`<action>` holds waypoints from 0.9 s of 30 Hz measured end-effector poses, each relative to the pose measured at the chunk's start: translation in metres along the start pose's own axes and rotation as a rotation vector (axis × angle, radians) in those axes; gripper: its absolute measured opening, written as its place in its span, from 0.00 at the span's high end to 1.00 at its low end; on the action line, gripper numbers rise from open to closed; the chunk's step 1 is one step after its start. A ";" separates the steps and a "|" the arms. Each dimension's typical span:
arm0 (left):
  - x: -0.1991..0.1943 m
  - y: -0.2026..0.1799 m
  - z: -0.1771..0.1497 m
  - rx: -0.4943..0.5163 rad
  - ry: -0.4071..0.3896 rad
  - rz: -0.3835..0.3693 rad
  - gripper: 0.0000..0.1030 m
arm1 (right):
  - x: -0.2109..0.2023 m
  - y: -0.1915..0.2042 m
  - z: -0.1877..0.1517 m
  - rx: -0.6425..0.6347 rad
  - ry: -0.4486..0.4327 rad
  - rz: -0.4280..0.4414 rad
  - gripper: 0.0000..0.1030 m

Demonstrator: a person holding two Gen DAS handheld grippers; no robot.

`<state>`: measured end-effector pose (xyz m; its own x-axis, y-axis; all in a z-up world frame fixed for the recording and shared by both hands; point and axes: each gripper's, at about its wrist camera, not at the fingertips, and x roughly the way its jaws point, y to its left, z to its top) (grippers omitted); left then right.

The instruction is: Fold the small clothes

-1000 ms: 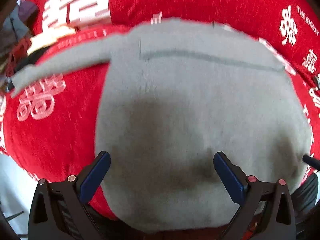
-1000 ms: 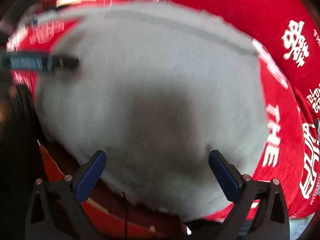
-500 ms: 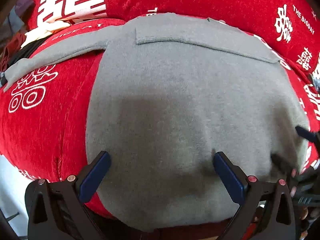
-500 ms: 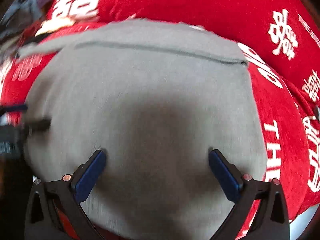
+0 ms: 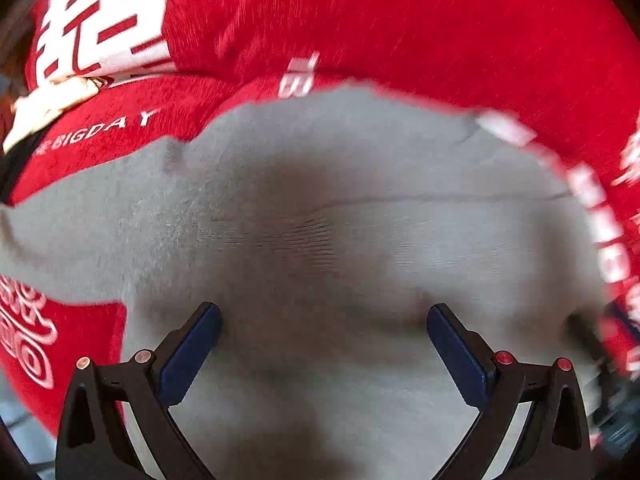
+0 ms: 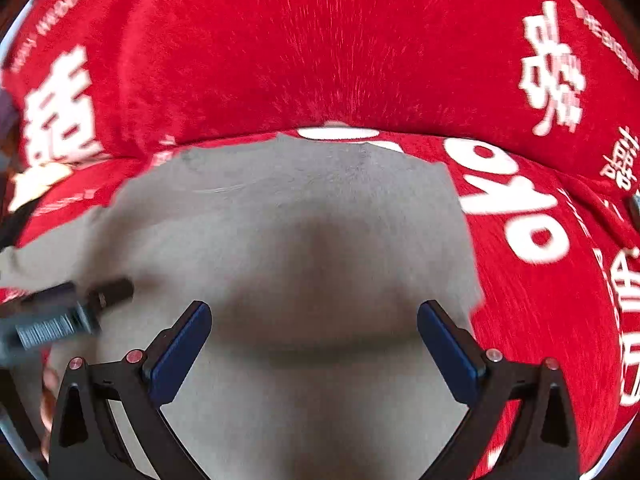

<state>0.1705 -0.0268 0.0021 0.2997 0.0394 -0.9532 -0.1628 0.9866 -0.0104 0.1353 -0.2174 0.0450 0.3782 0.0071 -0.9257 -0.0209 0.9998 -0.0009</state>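
A grey knitted sweater [image 5: 320, 208] lies spread flat on a red blanket with white lettering [image 5: 360, 20]. One sleeve [image 5: 60, 232] runs off to the left. My left gripper [image 5: 324, 316] hovers open just over the sweater's body, nothing between its blue pads. My right gripper [image 6: 314, 314] is open as well, low over the same sweater [image 6: 304, 208] near its right edge. The left gripper [image 6: 68, 312] shows blurred at the left of the right wrist view. Part of the right gripper [image 5: 592, 344] shows at the right edge of the left wrist view.
The red blanket [image 6: 320, 40] rises in a padded fold behind the sweater. A cream cloth [image 5: 44, 104] and dark items lie at the far left. A pale floor strip [image 5: 16, 420] shows past the blanket's lower left edge.
Both grippers have moved forward over the sweater toward its far edge, staying open. The view is now closer to the top of the garment and blurred by motion.
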 end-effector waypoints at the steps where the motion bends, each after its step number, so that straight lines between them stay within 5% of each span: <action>1: -0.003 0.003 0.000 0.004 -0.044 -0.010 0.00 | 0.013 -0.002 0.004 0.005 0.044 -0.014 0.01; 7: 0.004 0.060 0.005 -0.110 0.006 -0.095 0.00 | 0.029 -0.037 0.014 0.113 0.042 -0.044 0.01; 11: -0.009 0.059 0.011 -0.168 -0.032 -0.056 0.00 | 0.013 -0.008 0.011 0.092 -0.030 0.010 0.01; 14: -0.017 0.025 0.021 -0.092 -0.064 -0.119 0.00 | 0.017 0.037 0.009 -0.020 -0.042 0.015 0.01; 18: 0.001 -0.003 0.027 0.046 -0.085 -0.028 0.00 | 0.043 0.055 0.009 -0.075 0.000 -0.034 0.01; 20: 0.018 0.022 0.029 -0.025 -0.043 -0.013 0.00 | 0.042 0.053 0.004 -0.074 -0.055 -0.017 0.01; 22: 0.019 0.052 0.029 -0.086 -0.049 -0.091 0.00 | 0.041 0.050 0.003 -0.054 -0.065 0.006 0.01; 27: 0.020 0.095 0.033 -0.093 -0.052 -0.043 0.00 | 0.043 0.052 0.004 -0.058 -0.087 -0.008 0.01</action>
<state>0.1919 0.0730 -0.0080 0.3559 0.0080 -0.9345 -0.2343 0.9688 -0.0810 0.1542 -0.1655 0.0071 0.4577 0.0035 -0.8891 -0.0705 0.9970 -0.0324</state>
